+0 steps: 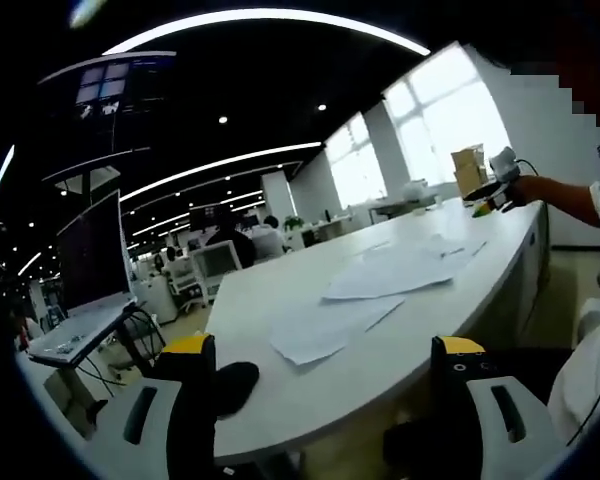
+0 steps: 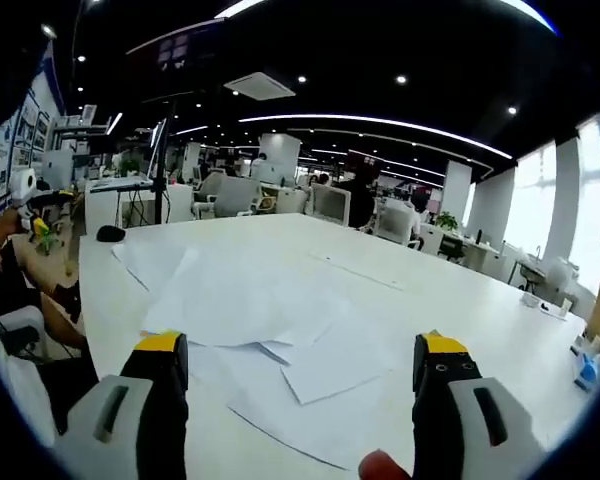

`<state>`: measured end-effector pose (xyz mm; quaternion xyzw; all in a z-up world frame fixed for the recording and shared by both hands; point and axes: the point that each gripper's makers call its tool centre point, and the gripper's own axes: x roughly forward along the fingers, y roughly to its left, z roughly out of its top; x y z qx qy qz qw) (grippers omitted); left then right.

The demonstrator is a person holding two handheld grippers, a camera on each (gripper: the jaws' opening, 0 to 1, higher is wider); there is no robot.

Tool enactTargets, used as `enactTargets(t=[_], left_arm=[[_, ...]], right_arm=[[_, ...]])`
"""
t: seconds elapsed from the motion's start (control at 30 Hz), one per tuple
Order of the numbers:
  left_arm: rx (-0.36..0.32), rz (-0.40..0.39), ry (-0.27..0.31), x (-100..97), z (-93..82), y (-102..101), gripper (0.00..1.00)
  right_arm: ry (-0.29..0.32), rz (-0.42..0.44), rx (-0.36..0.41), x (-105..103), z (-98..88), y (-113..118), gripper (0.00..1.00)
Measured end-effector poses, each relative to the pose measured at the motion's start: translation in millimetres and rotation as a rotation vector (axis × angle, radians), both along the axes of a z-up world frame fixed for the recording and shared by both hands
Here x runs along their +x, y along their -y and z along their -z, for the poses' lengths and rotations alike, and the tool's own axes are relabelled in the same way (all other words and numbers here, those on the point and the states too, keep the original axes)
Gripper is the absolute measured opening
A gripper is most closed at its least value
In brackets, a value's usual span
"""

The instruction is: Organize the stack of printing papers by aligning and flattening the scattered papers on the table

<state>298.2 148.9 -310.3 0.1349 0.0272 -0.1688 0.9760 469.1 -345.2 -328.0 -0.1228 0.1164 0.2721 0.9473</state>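
Note:
Several white printing papers (image 2: 250, 300) lie scattered and overlapping on the white table (image 2: 430, 290) just beyond my right gripper (image 2: 298, 375), which is open with nothing between its yellow-tipped jaws. In the left gripper view the same papers (image 1: 390, 275) are spread along the table (image 1: 280, 390), one sheet (image 1: 325, 325) lying nearest. My left gripper (image 1: 325, 375) is open at the table's near edge, short of the papers. The right gripper (image 1: 500, 185), held by a person's arm, shows at the table's far end.
A black mouse (image 1: 235, 385) sits on the table by my left jaw, also seen as a black mouse (image 2: 110, 234) in the right gripper view. A cardboard box (image 1: 468, 170) stands at the far corner. Office desks, chairs and seated people fill the background.

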Motion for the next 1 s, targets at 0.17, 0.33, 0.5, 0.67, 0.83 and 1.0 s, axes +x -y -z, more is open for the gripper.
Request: enactTargets(t=[0.17,0.33,0.5,0.67,0.83,1.0], left_arm=[[0.006,0.012,0.001,2.6,0.0,6.6,0.91],[0.019,0.015,-0.009,0.6,4.9,9.1,0.91],[0.009,0.004,-0.021,-2.8,12.6,4.6,0.91],[0.000,0.002,-0.025,-1.4,18.7,1.8,0.91],[-0.015,-0.003,-0.026,-0.1,19.1,-4.9,0.91],[-0.011,-0.011,-0.021,-0.4,18.2,-8.9,0.91]], right_arm=[[-0.018,-0.012,-0.001,3.4,9.3,-5.1,0.88],[-0.031,-0.023,-0.006,7.0,14.3,-10.3,0.88],[-0.038,-0.039,-0.006,8.1,17.7,-21.9,0.88],[-0.045,-0.053,-0.021,12.9,21.0,-31.2,0.88],[-0.065,-0.066,-0.033,17.3,25.9,-40.8,0.88],[-0.076,-0.069,-0.050,17.6,27.6,-45.6,0.88]])
